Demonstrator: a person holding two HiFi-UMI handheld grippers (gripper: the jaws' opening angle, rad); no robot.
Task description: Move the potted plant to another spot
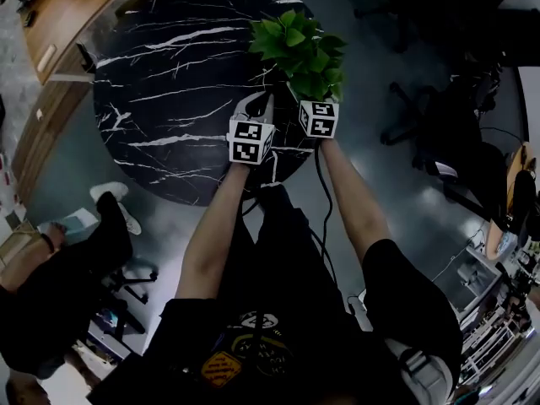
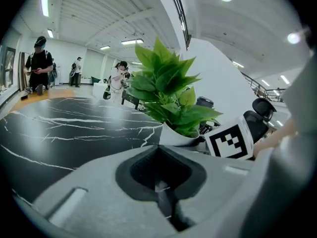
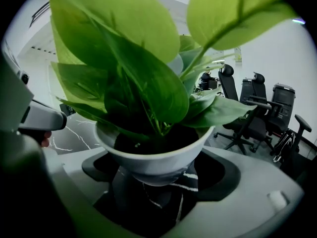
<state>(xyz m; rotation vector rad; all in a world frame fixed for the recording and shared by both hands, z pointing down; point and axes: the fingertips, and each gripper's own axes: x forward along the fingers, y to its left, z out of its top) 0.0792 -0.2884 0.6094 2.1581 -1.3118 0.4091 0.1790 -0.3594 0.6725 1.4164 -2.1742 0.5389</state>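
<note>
Grasp is the step in hand, judging by how things lie. The potted plant (image 1: 297, 51) stands on the round black marble tabletop (image 1: 169, 91), close to its right rim and on the side nearer the person. The right gripper (image 3: 158, 195) has its jaws spread wide with the white pot between them. The pot sits close to both pads, but slivers of veined tabletop show beside its base, so a firm squeeze cannot be made out and the pot looks to be resting on the surface. The left gripper (image 2: 159, 186) is clenched on nothing and sits low over the tabletop just to the left of the pot.

The next move probably calls for the right jaws to close squarely on the pot body below the rim. A level lift should follow, since the leaves spread wider than the pot and make it top-heavy.

Room is uneven. The rim lies just beside the pot on the right, and beyond it are grey floor (image 1: 380, 184) and office chairs (image 3: 252, 118), so any drift that way risks a drop. Leftward and toward the far side the tabletop is broad and bare. The left gripper stands in that path and would likely need to draw aside first.
</note>
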